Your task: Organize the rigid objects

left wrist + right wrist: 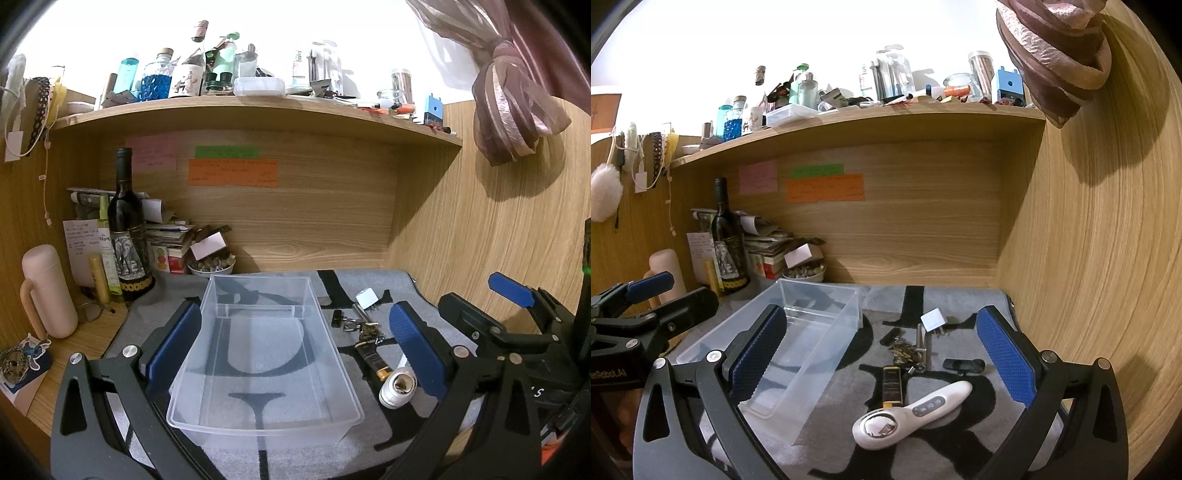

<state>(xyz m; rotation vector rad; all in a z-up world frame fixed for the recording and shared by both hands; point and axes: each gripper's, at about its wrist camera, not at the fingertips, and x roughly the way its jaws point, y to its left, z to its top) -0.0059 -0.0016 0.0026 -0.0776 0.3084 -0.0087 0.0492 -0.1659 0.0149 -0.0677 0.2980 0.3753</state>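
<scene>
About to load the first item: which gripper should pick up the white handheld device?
Right. The right gripper, open, already frames the white handheld device; the left gripper straddles the empty clear plastic bin.

Plastic bin (pixel 798 354) lies on the mat (pixel 960 302), partly between the left jaws. Between the right jaws: handheld device (pixel 912 413) nearest, lighter (pixel 893 386) and keys (pixel 908 352) beyond, plug adapter (pixel 932 320) farthest.

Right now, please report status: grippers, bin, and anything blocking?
Left gripper open, straddling clear bin. Right gripper open, empty, over white handheld device. Bin empty. Nothing blocking.
</scene>
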